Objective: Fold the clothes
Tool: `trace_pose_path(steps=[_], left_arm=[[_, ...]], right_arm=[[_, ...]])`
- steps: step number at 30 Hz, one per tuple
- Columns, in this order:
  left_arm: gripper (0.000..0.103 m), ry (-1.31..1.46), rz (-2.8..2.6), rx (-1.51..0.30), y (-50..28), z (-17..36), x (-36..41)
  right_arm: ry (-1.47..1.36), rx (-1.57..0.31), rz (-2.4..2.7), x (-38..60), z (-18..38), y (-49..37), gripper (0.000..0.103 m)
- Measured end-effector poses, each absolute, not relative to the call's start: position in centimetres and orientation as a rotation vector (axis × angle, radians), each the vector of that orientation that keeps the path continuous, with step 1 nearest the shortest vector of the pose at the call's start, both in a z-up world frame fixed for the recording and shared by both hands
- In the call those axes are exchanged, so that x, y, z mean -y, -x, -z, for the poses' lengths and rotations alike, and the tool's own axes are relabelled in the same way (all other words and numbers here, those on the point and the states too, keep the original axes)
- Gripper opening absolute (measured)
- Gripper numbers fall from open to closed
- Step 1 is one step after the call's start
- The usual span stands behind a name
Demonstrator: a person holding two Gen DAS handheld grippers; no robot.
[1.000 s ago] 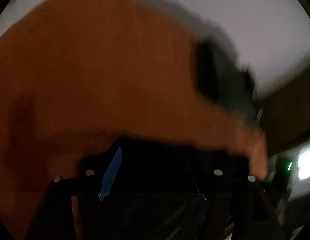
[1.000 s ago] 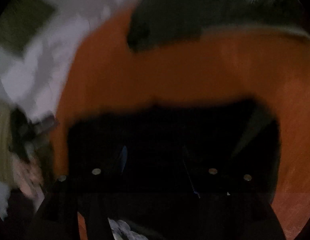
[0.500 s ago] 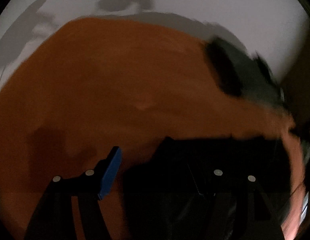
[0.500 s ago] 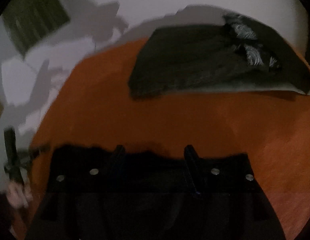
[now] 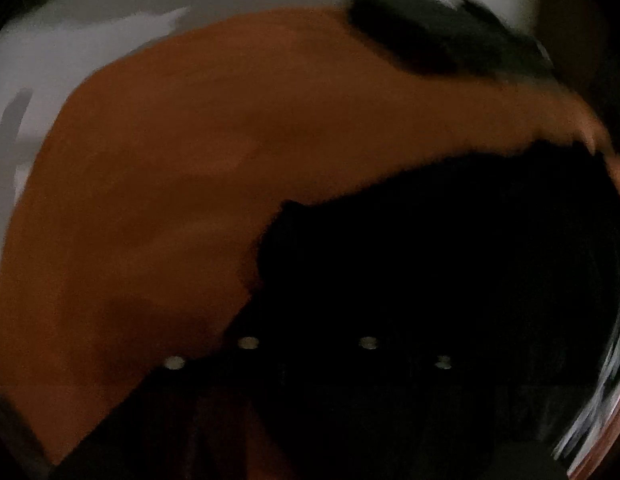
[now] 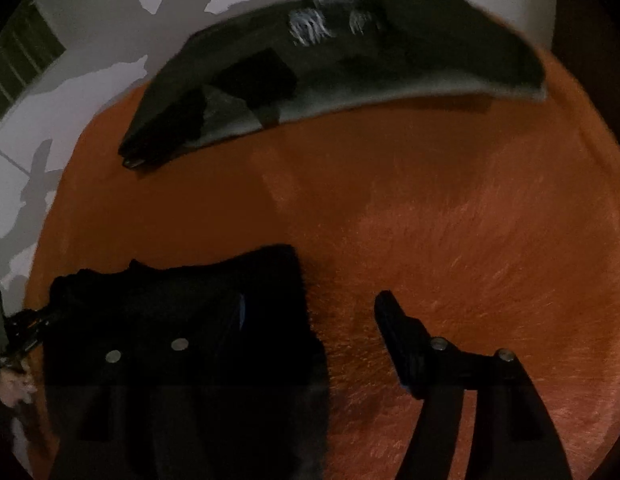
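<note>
A black garment [image 6: 182,320] lies bunched on the orange fuzzy surface [image 6: 430,220]. My right gripper [image 6: 310,304] is open just above it: the left finger, with its blue pad, is over the cloth, and the right finger [image 6: 394,320] is over bare orange. In the blurred left wrist view the black garment [image 5: 450,260] covers my left gripper [image 5: 308,320]. Its finger rivets stand close together, so it is shut, with the cloth over the hidden tips.
A folded dark grey stack of clothes [image 6: 350,48] sits at the far edge of the orange surface, seen also as the grey stack [image 5: 430,40]. A pale floor [image 6: 90,60] surrounds the surface. A hand [image 6: 14,388] shows at the left edge by the garment's corner.
The left gripper's fingers have come together, and its blue pad is now hidden under the black cloth. The right gripper stayed open and shifted right, so only its left finger overlaps the garment.
</note>
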State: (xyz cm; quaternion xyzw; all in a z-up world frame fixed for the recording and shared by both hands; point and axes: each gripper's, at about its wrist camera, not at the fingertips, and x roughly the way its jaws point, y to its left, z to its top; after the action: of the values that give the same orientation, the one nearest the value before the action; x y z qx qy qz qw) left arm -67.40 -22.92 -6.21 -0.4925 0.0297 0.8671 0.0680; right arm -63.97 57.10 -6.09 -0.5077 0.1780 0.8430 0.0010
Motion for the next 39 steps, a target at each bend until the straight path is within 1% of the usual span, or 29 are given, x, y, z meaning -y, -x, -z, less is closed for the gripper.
trace_pose_path(steps=[1,2,3,5,6,7,8,10,14,15,16,17,18,20,21,24,25,26,27,28,32,35,37,38,39], left_arm=[[0.012,1.5,-2.659,0.04,67.7,6.1,24.1],[0.014,1.529,-2.686,0.237,68.0,6.3,25.8],[0.017,1.566,-2.678,0.515,68.1,6.8,28.1],[0.017,1.594,-2.596,1.009,67.8,8.4,32.2],[0.017,1.582,-2.546,1.191,67.4,9.2,33.9],[0.017,1.567,-2.535,1.25,67.2,9.4,34.8],[0.017,1.56,-2.546,1.229,67.1,9.2,34.9],[0.018,1.555,-2.572,1.055,67.3,8.3,33.5],[0.022,1.531,-2.597,0.713,67.7,6.4,30.7],[0.022,1.522,-2.598,0.628,67.8,6.0,30.0],[0.023,1.512,-2.598,0.545,67.9,5.5,29.3],[0.024,1.502,-2.593,0.47,67.9,5.1,28.4],[0.025,1.498,-2.584,0.416,67.9,5.0,27.4],[0.026,1.512,-2.562,0.352,68.2,5.3,26.0],[0.026,1.528,-2.549,0.316,68.5,5.7,25.4],[0.026,1.577,-2.525,0.256,69.5,6.7,24.5],[0.026,1.58,-2.527,0.262,69.6,6.9,24.3],[0.025,1.568,-2.541,0.295,69.4,7.0,24.2],[0.02,1.555,-2.555,0.327,69.2,7.2,24.1],[0.005,1.543,-2.568,0.359,69.0,7.3,24.0],[0.005,1.53,-2.651,0.525,68.8,7.6,25.6],[0.005,1.54,-2.638,0.591,69.0,8.2,25.6],[0.006,1.544,-2.627,0.617,68.4,8.4,25.7],[0.009,1.558,-2.604,0.652,68.0,8.5,26.1],[0.009,1.58,-2.564,0.71,68.6,8.4,26.8]], right_arm=[[1.612,-0.562,-2.642,-57.2,6.8,64.3,0.067],[1.626,-0.557,-2.635,-57.2,7.3,64.4,0.067],[1.628,-0.558,-2.622,-57.3,7.4,64.4,0.067],[1.621,-0.557,-2.604,-57.4,7.5,64.3,0.067],[1.616,-0.551,-2.603,-57.4,7.4,64.3,0.067],[1.611,-0.545,-2.603,-57.4,7.2,64.2,0.067],[1.605,-0.538,-2.603,-57.4,7.1,64.1,0.067],[1.603,-0.537,-2.673,-56.9,6.4,63.9,0.067],[1.663,-0.465,-2.748,-55.4,5.4,64.5,0.067],[1.677,-0.467,-2.735,-55.3,5.5,64.9,0.064],[1.691,-0.469,-2.722,-55.2,5.6,65.3,0.039],[1.682,-0.482,-2.708,-55.4,5.7,65.7,0.019],[1.653,-0.509,-2.679,-55.9,5.6,65.9,0.007],[1.566,-0.605,-2.633,-57.3,5.3,65.7,0.007],[1.557,-0.624,-2.628,-57.5,5.3,65.7,0.007],[1.568,-0.584,-2.625,-57.3,5.4,65.6,0.007],[1.569,-0.606,-2.614,-57.5,5.6,65.7,0.007],[1.569,-0.641,-2.601,-57.7,5.9,65.6,0.007],[1.568,-0.676,-2.587,-58.0,6.2,65.6,0.007],[1.568,-0.711,-2.574,-58.2,6.5,65.6,0.007],[1.572,-0.759,-2.552,-57.7,7.2,66.1,0.007],[1.576,-0.79,-2.537,-57.1,7.7,66.5,0.009],[1.578,-0.81,-2.527,-56.8,8.0,66.8,0.016],[1.588,-0.818,-2.524,-56.7,8.2,66.7,0.017],[1.603,-0.824,-2.522,-56.7,8.3,66.7,0.02]])
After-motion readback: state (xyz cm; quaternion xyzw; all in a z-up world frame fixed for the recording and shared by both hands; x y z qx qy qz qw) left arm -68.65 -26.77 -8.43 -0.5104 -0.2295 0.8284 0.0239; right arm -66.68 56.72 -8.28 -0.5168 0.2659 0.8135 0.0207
